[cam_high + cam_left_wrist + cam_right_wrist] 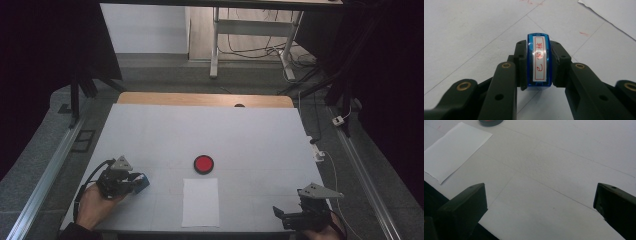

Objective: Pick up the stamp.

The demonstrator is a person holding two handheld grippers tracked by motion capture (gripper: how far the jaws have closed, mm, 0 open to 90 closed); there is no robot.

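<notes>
The left gripper (pixel 539 75) was clamped on a blue stamp (pixel 539 61), its two black jaws pressing the stamp's flat sides. The stamp stood on edge between them, with its white label of red characters turned toward the camera that rode on the gripper. In the high view the same gripper (pixel 136 183) sat low over the near-left part of the table (pixel 150 130), held in the person's left hand (pixel 96 205), with the stamp (pixel 144 182) jutting toward the middle. Whether the stamp rested on the table or hung just above it could not be told.

The step in hand looked like the pick-up of the stamp, with the grip just made. The next move would probably call for a lift and a carry to the red ink pad (pixel 203 164), which lay near the middle of the table, well apart from the stamp, and then a press onto the paper (pixel 200 202) just in front of the pad. The printing face would have to be turned down for that, and the grip kept firm so that the smooth plastic would not slip.

The right gripper (pixel 540 205) was idle at the near-right edge (pixel 301 216), jaws spread wide with nothing between them, aimed across the bare table toward the paper (pixel 454 150).

By count there were one stamp, one ink pad, one sheet of paper and two grippers.
</notes>
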